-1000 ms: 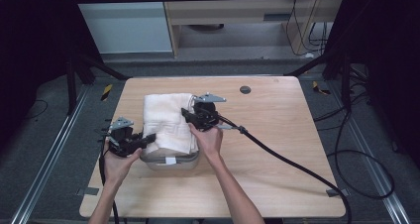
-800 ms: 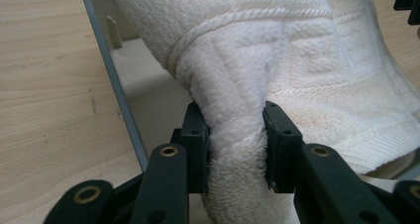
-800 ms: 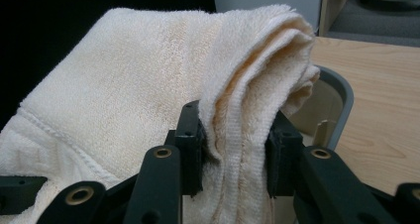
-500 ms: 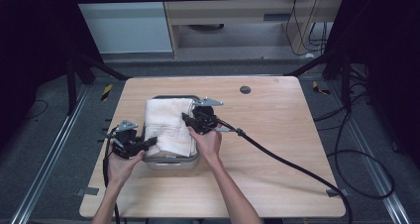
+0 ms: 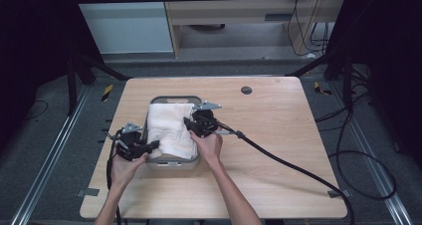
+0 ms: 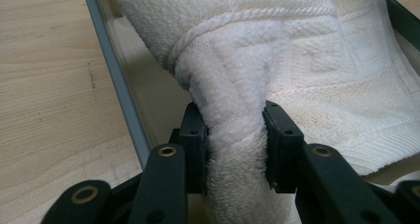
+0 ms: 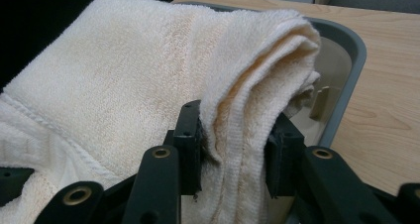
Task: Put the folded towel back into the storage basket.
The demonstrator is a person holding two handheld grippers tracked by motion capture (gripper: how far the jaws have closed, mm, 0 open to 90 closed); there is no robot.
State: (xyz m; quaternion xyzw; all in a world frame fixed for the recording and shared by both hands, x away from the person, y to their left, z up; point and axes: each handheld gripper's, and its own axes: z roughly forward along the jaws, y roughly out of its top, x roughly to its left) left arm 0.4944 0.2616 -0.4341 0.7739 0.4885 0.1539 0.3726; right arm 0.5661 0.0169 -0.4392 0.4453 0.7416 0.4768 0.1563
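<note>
In the high view, a grey tub [image 5: 171, 161] sat left of centre on the wooden table [image 5: 278, 135], and a folded white towel [image 5: 170, 128] lay in it. The left gripper [image 5: 153, 145], at the lower left, reached in from the tub's left side and met the towel's near left edge. The right gripper [image 5: 188, 123], just right of the tub, gripped the towel's right edge, with the right hand [image 5: 208, 146] behind it. A black cable [image 5: 288, 165] trailed from it toward the lower right corner.

In the left gripper view, the two jaws pinched a thick bunched fold of towel [image 6: 237, 135] at bottom centre, and the tub's grey rim [image 6: 116, 80] ran up the left side.

In the right gripper view, the jaws clamped several layers of the towel's folded edge [image 7: 242, 135] at bottom centre, the tub wall [image 7: 351, 85] curving at the right.
</note>
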